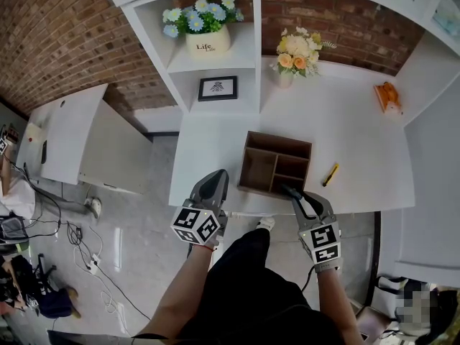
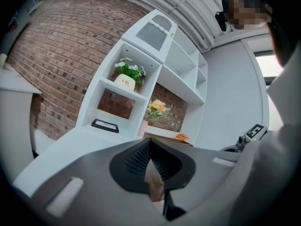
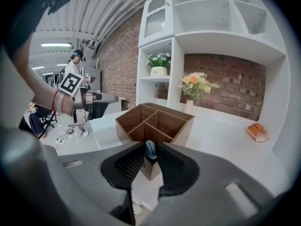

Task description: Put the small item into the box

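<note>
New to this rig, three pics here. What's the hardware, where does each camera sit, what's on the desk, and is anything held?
There is no robot arm. A person holds a hand-held two-jaw gripper in each hand: the left gripper and the right gripper. The marker cubes are part of the grippers.

The head view comes from a camera on the person's head, looking steeply down. Each of the two gripper views comes from a camera riding on that gripper, looking along its jaws.

On the white table are an open brown wooden box with compartments, a thin yellow pen-like item, a small orange object and a vase of flowers.

The right gripper's jaws are shut on a small blue-grey rounded item, near the box's front edge. The left gripper's jaws are together and hold nothing.
</note>
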Available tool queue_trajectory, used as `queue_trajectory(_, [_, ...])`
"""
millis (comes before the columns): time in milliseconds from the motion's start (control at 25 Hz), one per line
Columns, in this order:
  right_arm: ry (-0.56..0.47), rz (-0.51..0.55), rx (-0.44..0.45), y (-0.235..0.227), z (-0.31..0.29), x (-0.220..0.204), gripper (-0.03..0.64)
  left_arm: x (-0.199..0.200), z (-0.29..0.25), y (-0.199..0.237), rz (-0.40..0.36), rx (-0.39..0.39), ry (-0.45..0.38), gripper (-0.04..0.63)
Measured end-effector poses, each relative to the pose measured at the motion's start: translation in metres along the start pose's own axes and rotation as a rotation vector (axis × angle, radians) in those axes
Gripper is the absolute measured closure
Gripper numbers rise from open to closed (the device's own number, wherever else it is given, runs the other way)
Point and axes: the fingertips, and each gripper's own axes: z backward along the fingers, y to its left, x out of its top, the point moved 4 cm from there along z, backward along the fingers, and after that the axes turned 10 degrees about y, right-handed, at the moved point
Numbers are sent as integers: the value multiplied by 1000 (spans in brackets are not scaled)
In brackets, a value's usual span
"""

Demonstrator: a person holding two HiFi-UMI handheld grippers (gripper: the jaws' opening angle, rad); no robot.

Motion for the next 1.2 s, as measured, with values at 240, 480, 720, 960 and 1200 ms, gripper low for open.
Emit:
queue_trajectory(240, [-60,-20,29,2,7,8,526,2,4,-2,-4,-4,-8,594])
queue_trajectory(480, [-145,-97,58,0,21,14,529,-1,10,-12,-16,-27,2,594])
queue_trajectory(720, [-271,-193,18,-24,37,37,614,14,16,-19,-60,-57,-8,594])
queue_trajectory(960, [-318,-196,-23,-31,54,50,614,27,26,-24,-97,-66,-30,594])
queue_trajectory(1200, [-352,-196,-42,-29,72,54,614,30,38,-28,-114,-64,-35,594])
